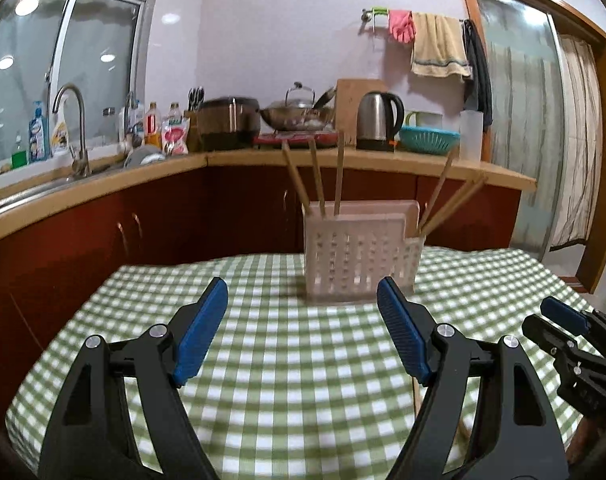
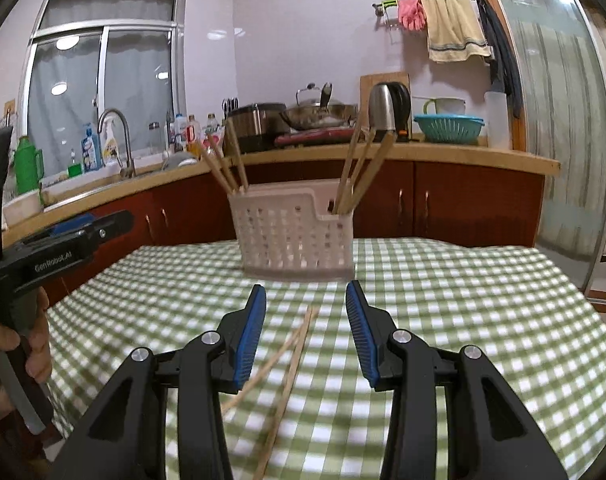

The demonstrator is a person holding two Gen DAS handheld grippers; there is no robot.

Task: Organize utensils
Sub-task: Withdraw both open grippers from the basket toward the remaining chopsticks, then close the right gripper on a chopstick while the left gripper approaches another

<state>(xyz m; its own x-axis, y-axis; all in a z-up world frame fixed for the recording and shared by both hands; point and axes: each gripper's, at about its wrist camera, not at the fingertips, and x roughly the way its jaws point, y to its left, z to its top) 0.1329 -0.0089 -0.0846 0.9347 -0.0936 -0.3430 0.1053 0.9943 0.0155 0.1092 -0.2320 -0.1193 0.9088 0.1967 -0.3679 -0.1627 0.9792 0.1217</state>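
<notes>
A kitchen table wears a green checked cloth (image 2: pixel 443 320). A white basket (image 2: pixel 293 232) stands at its far side with chopsticks sticking up at both ends. Two loose chopsticks (image 2: pixel 291 364) lie on the cloth under the right gripper (image 2: pixel 306 332). The left gripper (image 1: pixel 303 332) holds nothing. Both grippers' jaws are spread wide.

Lilac kitchen wall (image 2: pixel 303 20), curtained window (image 2: pixel 99 96) (ceiling lights reflected), red-brown cabinets (image 2: pixel 475 200).
</notes>
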